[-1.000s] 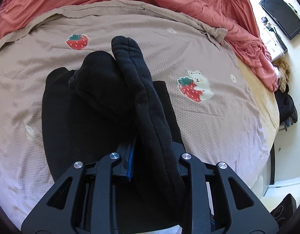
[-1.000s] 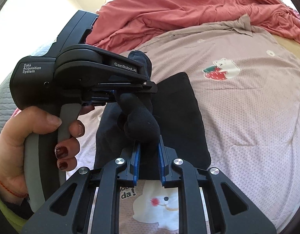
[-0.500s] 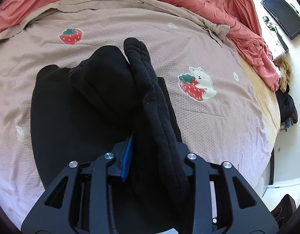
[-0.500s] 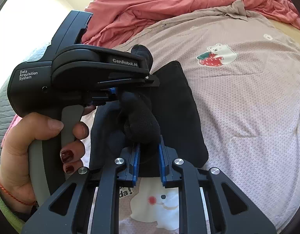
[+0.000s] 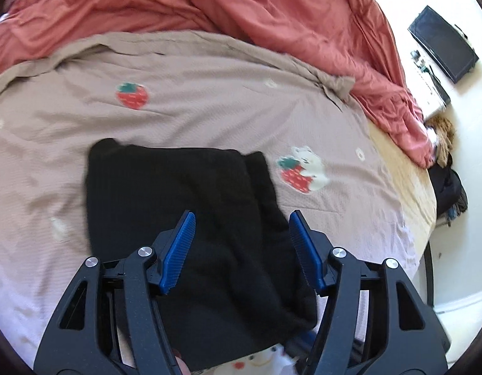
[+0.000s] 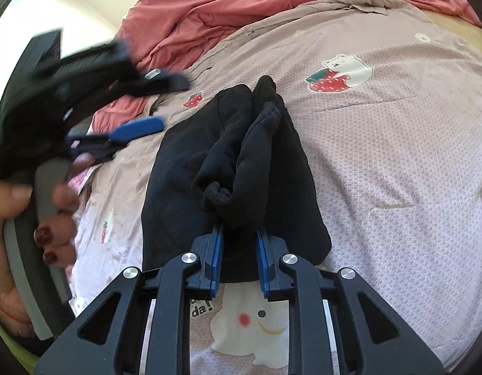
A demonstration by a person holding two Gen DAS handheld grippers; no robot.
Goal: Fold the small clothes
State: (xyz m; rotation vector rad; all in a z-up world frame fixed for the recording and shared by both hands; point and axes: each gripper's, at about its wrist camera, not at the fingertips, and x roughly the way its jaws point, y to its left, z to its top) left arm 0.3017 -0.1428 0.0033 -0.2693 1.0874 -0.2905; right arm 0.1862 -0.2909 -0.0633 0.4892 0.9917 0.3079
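Black garment [image 6: 228, 168] lies folded, top layer bunched.

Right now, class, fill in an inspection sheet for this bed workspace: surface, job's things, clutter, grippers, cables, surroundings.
Surface: strawberry-print bedsheet, wrinkled.
Job's things: black garment on the sheet, one bunched fold raised.
Clutter: red duvet heaped at the far side.
Grippers: left gripper opening, nothing between its pads; right gripper opening, pads against the raised fold.
Cables: nothing seen.
Surroundings: black monitor and dark clothes pile beside the bed.
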